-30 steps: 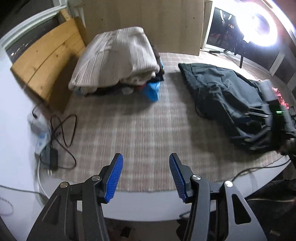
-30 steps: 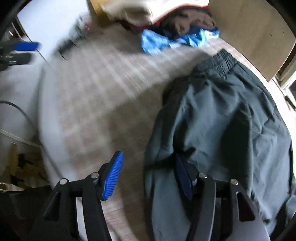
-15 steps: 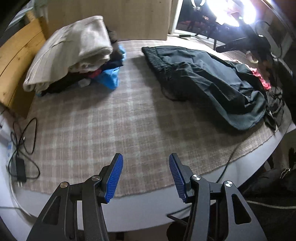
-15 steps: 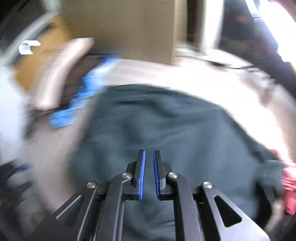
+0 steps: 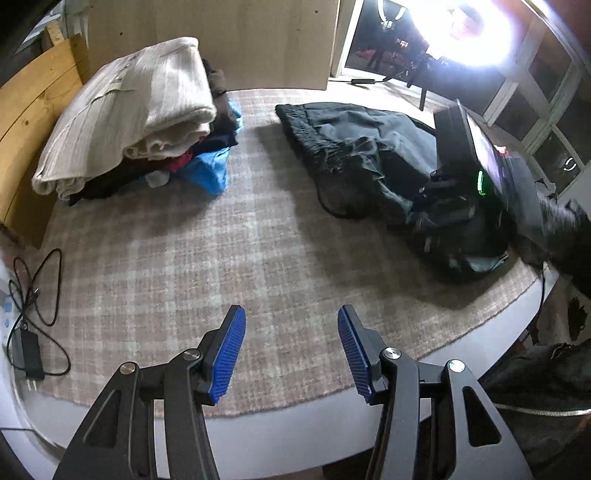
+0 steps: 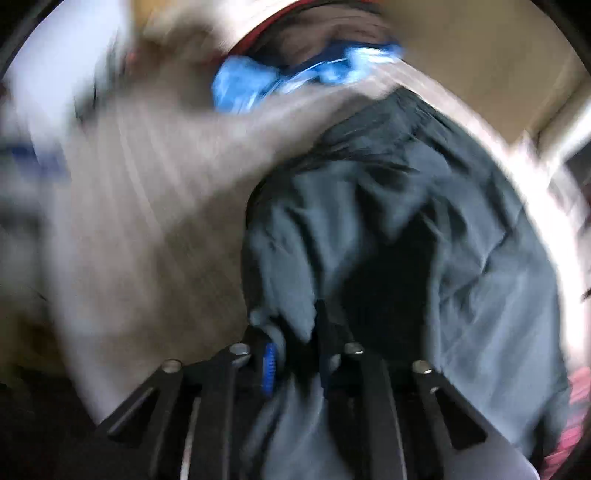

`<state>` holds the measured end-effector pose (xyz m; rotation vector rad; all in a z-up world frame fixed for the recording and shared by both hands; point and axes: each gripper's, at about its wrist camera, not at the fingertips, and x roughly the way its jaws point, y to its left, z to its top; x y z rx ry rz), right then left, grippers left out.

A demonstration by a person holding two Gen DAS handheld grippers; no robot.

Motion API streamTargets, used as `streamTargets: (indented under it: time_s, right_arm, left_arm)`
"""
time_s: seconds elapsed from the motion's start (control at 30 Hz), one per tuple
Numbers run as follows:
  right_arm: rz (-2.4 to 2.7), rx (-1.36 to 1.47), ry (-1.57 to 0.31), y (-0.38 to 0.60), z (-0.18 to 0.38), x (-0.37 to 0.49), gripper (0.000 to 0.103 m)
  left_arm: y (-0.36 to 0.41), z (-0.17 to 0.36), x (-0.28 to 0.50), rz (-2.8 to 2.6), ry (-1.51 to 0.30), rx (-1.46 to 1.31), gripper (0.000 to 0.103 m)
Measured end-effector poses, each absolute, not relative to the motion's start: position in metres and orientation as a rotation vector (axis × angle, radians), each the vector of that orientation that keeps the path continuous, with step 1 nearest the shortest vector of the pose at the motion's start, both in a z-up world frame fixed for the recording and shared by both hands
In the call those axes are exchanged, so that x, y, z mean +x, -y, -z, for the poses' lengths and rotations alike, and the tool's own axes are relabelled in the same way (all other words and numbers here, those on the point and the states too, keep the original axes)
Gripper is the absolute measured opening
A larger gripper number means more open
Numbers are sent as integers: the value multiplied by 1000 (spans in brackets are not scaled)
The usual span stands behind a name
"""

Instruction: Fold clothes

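Dark grey trousers (image 5: 354, 147) lie crumpled on the right of a checked mat (image 5: 221, 258), waistband toward the back. My right gripper (image 6: 295, 354) is shut on a fold at their near edge, with cloth bunched between its blue pads; the right wrist view is blurred by motion. In the left wrist view that gripper's black body with a green light (image 5: 480, 182) sits over the trousers' right end. My left gripper (image 5: 290, 310) hangs open over the mat's front edge, nothing between its fingers, well clear of the trousers.
A pile of folded clothes (image 5: 140, 107), cream on top with blue cloth (image 5: 210, 170) at its foot, stands at the back left. A cable and charger (image 5: 29, 332) lie at the left. A wooden board (image 5: 29, 110) is behind, and a bright lamp (image 5: 469, 33) at the back right.
The right gripper went from open beside the trousers' edge to shut on the cloth, and its view has swung. The left gripper shifted over the mat and stayed open.
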<state>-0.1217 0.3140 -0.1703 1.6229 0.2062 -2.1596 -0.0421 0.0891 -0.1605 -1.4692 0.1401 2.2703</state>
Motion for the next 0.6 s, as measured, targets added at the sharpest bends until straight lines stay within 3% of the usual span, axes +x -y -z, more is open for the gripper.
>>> streamTargets:
  time_s: [0.27, 0.47, 0.6]
  right_arm:
    - [2210, 1579, 458, -455, 143, -176, 12]
    - [2134, 1572, 718, -504, 167, -181, 12]
    - [2282, 1737, 633, -515, 185, -190, 19]
  left_arm:
    - [-152, 172, -87, -2149, -98, -1405, 50]
    - [-237, 172, -142, -2037, -117, -1321, 50]
    - [-286, 184, -171, -1979, -194, -1317, 50]
